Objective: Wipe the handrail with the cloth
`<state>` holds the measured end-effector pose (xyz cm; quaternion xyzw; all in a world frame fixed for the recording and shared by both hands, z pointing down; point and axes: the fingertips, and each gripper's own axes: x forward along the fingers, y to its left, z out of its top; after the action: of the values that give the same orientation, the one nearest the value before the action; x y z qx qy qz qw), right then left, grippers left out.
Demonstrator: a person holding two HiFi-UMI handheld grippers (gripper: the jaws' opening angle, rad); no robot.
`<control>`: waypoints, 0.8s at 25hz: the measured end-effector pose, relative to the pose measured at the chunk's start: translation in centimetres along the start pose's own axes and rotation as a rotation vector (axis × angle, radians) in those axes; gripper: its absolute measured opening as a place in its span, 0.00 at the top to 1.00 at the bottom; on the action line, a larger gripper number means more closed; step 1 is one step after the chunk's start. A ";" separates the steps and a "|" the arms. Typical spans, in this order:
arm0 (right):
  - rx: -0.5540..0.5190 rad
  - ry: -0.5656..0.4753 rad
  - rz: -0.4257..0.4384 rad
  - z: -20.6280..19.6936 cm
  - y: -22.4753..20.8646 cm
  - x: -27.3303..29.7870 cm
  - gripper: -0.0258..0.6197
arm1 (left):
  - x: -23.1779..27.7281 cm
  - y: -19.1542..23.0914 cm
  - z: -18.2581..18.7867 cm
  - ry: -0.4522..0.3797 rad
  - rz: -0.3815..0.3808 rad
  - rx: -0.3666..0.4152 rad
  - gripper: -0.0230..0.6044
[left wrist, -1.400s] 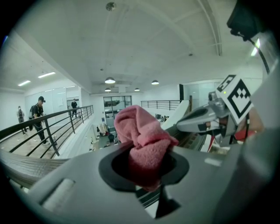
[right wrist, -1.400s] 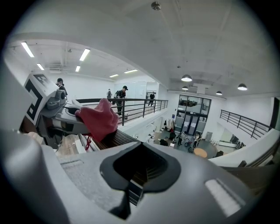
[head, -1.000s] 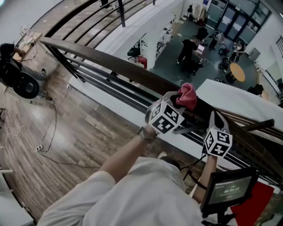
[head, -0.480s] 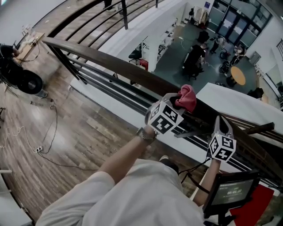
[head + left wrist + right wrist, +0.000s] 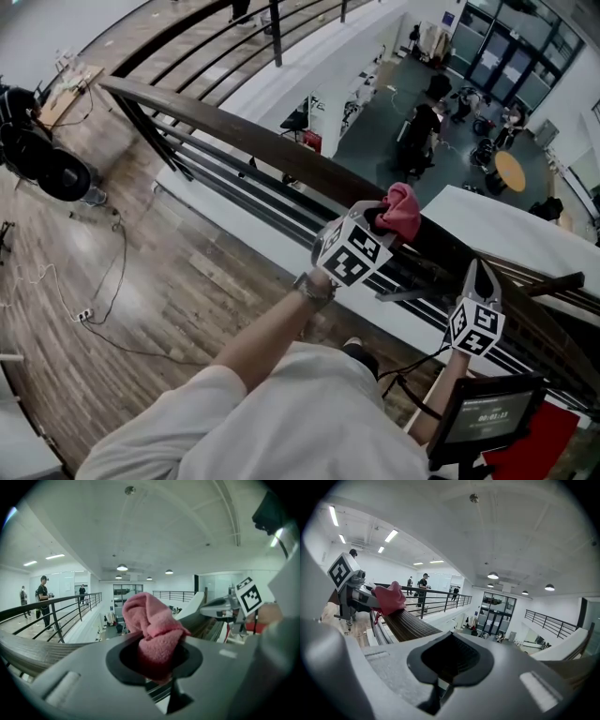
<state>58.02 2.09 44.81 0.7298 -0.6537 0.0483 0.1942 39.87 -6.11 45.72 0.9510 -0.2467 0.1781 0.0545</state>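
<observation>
Handrail (image 5: 253, 139): dark wood, lengthwise grooves on top, long axis from upper left to lower right in head view; far right stretch hidden behind grippers. Left gripper (image 5: 378, 223) clamped on cloth (image 5: 400, 212), a pink, fleecy, bunched lump poking up past the jaw tips and sitting on the rail top mid-length. Right gripper (image 5: 480, 272) further right along the rail: jaws together, nothing between them; contact with rail unclear.
</observation>
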 end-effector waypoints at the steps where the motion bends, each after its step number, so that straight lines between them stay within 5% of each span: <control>1: 0.000 0.000 0.000 0.0 -0.1 0.0 0.96 | -0.1 0.2 0.0 -0.001 0.003 0.002 0.81; 20: 0.027 -0.009 -0.010 -0.1 -0.5 -0.1 0.96 | -2.5 4.2 -0.3 -0.035 0.020 -0.033 0.81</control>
<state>58.46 2.28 44.73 0.7359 -0.6501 0.0531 0.1815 35.71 -8.55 45.18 0.9505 -0.2600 0.1578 0.0641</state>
